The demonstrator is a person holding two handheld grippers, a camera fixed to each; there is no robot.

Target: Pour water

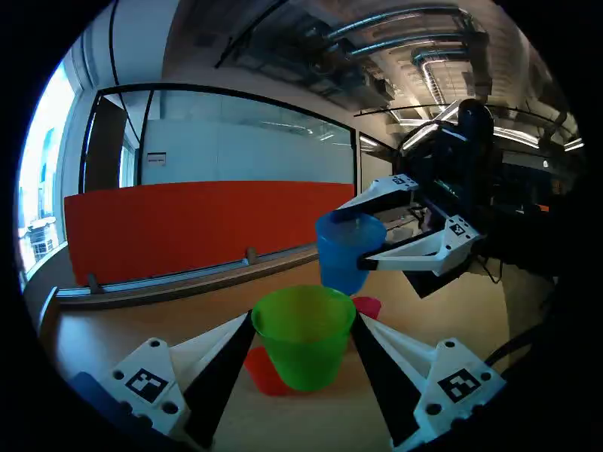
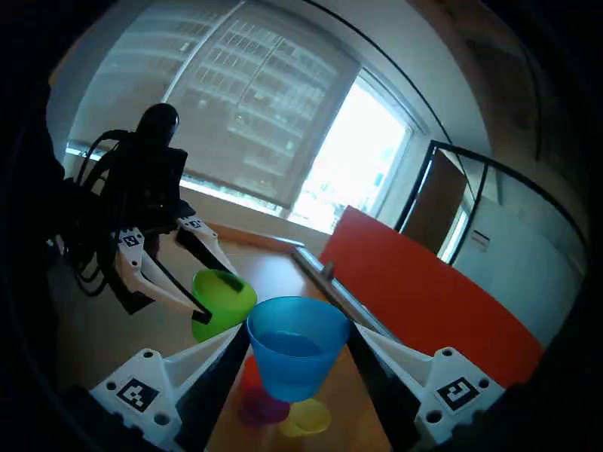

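The left gripper (image 1: 301, 328) clamps the green cup (image 1: 305, 350). Just beside that cup, the right gripper (image 2: 298, 335) clamps the blue cup (image 2: 295, 380), upright with water (image 2: 290, 344) inside. Pouring looks about to begin: the blue rim must tip over the green cup.

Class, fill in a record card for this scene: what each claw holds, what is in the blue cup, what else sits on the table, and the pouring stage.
Left claw: shut on green cup
Right claw: shut on blue cup
Blue cup contents: water; cup upright
Table: wooden; red cup, purple cup, yellow cup
Pouring: not yet begun
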